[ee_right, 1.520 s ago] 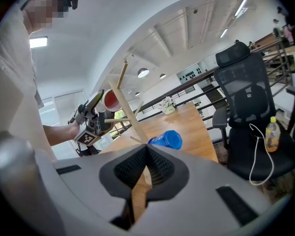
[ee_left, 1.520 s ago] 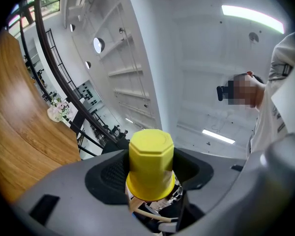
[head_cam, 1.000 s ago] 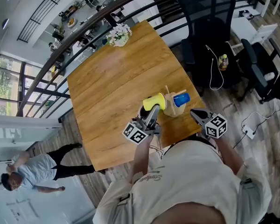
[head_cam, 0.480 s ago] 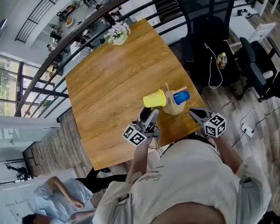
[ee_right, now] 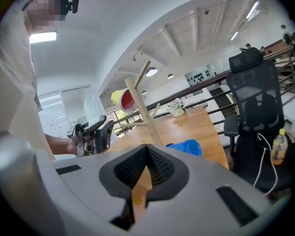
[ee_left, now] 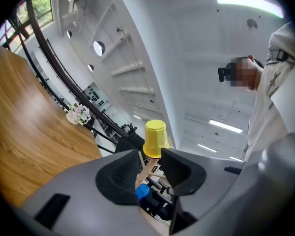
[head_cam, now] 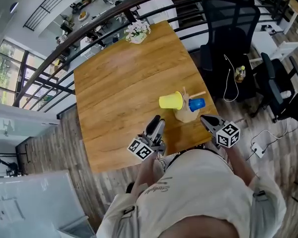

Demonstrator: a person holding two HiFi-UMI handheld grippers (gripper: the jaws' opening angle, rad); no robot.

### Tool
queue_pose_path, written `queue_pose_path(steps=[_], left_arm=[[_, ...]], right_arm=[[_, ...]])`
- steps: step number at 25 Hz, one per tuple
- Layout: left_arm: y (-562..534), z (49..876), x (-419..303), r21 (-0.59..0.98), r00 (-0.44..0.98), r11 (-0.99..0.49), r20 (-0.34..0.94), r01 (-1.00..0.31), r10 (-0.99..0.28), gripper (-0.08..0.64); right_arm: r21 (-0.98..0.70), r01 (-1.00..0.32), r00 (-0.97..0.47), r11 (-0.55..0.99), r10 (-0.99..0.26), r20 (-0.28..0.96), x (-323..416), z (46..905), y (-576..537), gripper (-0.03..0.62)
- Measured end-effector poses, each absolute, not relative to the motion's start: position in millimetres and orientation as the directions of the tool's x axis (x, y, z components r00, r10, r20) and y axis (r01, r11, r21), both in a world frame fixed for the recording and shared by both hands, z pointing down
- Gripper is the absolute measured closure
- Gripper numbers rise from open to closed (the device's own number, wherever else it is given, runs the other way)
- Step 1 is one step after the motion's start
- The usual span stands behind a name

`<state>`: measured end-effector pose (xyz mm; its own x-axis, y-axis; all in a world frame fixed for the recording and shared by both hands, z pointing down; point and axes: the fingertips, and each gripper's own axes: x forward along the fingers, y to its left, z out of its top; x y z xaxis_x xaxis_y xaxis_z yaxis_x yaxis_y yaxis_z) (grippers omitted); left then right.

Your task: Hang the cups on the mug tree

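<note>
Straight ahead of the left gripper (head_cam: 156,121), a little beyond its tips: pale wooden mug tree (head_cam: 185,114), close to the near edge of the wooden desk (head_cam: 114,93). On the tree's left side, up high: yellow plastic cup (head_cam: 171,101), long axis sideways, out from the trunk. Low on the right side, nearer the right gripper (head_cam: 205,119): blue plastic cup (head_cam: 196,104); cannot tell whether on a peg or resting. Left gripper closing on nothing. Right gripper clenched, empty. Seemingly no cup left to fetch.

Wooden table (head_cam: 114,88) beside black railing (head_cam: 89,29); black office chair (head_cam: 231,24) on plank floor (head_cam: 248,118); window (head_cam: 0,68) far left.
</note>
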<state>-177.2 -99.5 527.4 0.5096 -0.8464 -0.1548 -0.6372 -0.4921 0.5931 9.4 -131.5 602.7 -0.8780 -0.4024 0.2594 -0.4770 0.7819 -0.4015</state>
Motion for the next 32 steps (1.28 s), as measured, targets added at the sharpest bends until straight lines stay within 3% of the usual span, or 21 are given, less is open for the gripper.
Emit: queue_pose_path(steps=[2, 4, 9, 20, 26, 32], left_arm=[[-95.4, 524.3, -182.4, 0.589, 0.487, -0.486, -0.172, -0.646, -0.856, 0.495], [-93.1, 519.0, -189.4, 0.583, 0.463, -0.477, -0.187, -0.658, -0.867, 0.519], [-85.8, 507.6, -205.2, 0.544, 0.398, -0.421, -0.168, -0.726, -0.902, 0.528], [-70.7, 470.2, -232.9, 0.358, 0.288, -0.25, 0.058, -0.9, -0.956, 0.529], [-74.7, 425.6, -229.4, 0.261, 0.294, -0.268, 0.069, -0.927, -0.953, 0.529], [-76.7, 394.1, -213.1, 0.212, 0.317, -0.303, 0.035, -0.929, -0.948, 0.529]], right_arm=[[-0.361, -0.463, -0.884, 0.809, -0.392, 0.255, 7.0, 591.7, -134.4, 0.598], [-0.319, -0.446, -0.891, 0.836, -0.38, 0.251, 2.9, 579.0, -135.9, 0.6], [-0.244, -0.406, -0.911, 0.881, -0.369, 0.185, -8.2, 540.5, -137.1, 0.6], [-0.02, -0.359, -0.933, 0.933, -0.359, -0.014, -23.2, 409.3, -137.9, 0.598], [0.115, -0.374, -0.926, 0.92, -0.377, 0.004, -30.0, 390.1, -137.9, 0.598], [0.09, -0.383, -0.924, 0.919, -0.383, -0.022, -35.3, 376.0, -138.4, 0.598]])
